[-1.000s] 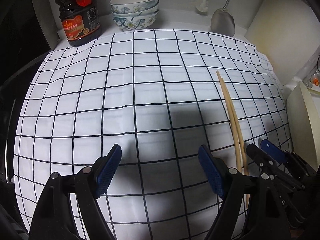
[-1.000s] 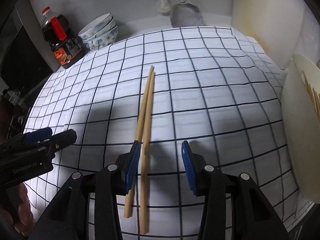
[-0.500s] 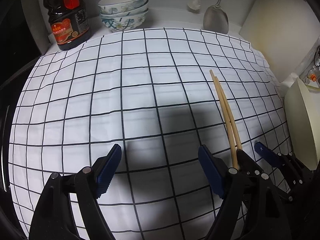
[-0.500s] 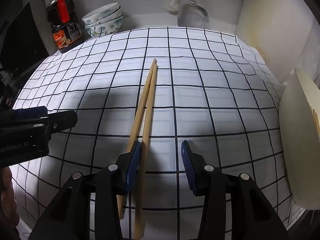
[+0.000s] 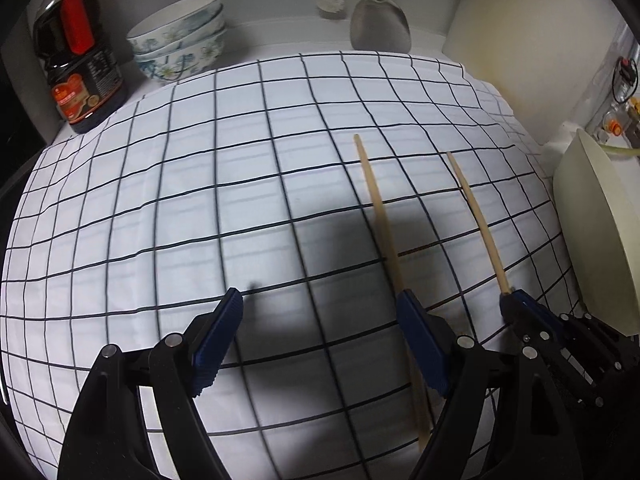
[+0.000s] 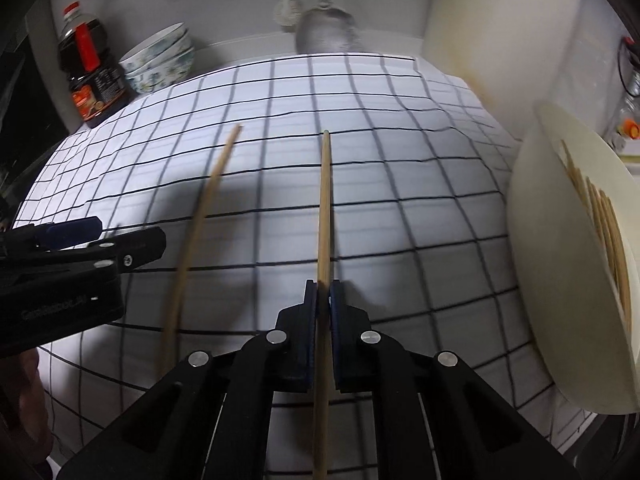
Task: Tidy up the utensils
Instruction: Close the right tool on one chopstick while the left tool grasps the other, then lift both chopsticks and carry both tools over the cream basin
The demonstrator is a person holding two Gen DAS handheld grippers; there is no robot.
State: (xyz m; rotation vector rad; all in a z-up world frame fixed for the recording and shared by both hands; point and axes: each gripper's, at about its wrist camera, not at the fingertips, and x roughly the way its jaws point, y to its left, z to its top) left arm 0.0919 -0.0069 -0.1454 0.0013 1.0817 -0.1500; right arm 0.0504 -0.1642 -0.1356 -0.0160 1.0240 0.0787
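Cloth (image 5: pixel 240 184) centre open; bottle (image 5: pixel 78 60), bowls (image 5: pixel 180 40) behind.

White wall (image 5: pixel 272 8) behind counter; black-grid white cloth (image 5: pixel 200 200) covers surface; dim light, shadows in foreground.

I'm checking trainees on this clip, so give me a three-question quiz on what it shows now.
1. True or false: the right gripper is shut on one chopstick.
2. Where is the other chopstick? A) on the checked cloth B) in the bowls C) in the left gripper
3. Fill in: the left gripper's jaws are ____.

Key: 1 true; 2 A; 3 open
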